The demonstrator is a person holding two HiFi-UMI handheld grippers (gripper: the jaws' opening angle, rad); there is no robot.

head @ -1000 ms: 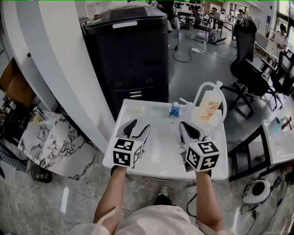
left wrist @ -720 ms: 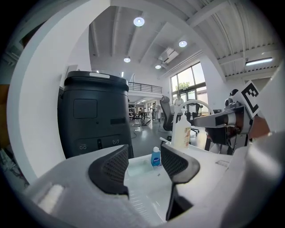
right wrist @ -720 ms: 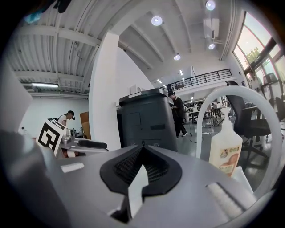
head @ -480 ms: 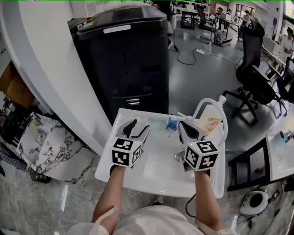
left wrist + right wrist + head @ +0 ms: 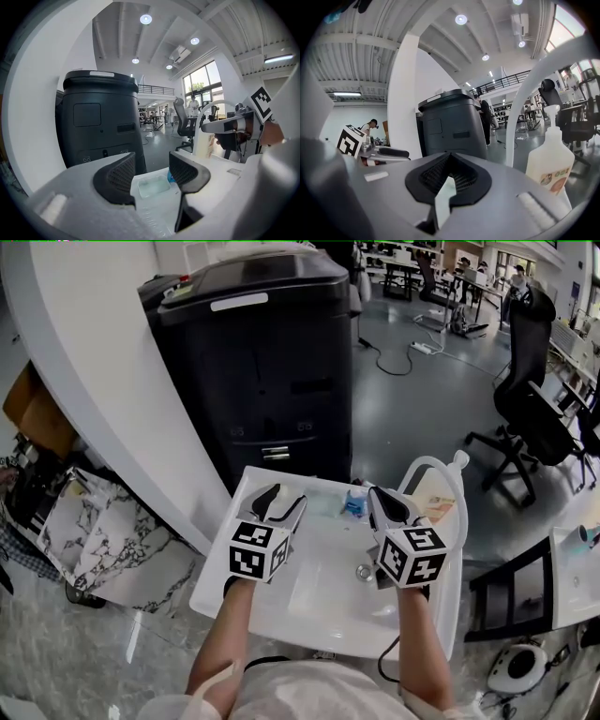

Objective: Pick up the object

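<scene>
Behind the white basin (image 5: 217,589) stands a big black machine (image 5: 258,362), and at the basin's right rim rise an arched white pipe (image 5: 441,470) and a soap bottle (image 5: 548,164). The left gripper (image 5: 284,499) hovers over the basin with its jaws apart; the right gripper (image 5: 380,495) has its jaws together on nothing. The small blue object (image 5: 354,505), probably the target, sits at the back rim between them, untouched. Approach, grasp and lift are all left to do.

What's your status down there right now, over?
Left tool open, empty. Right tool shut, empty. Small blue bottle untouched at the white basin's back edge. Nothing blocking it.
</scene>
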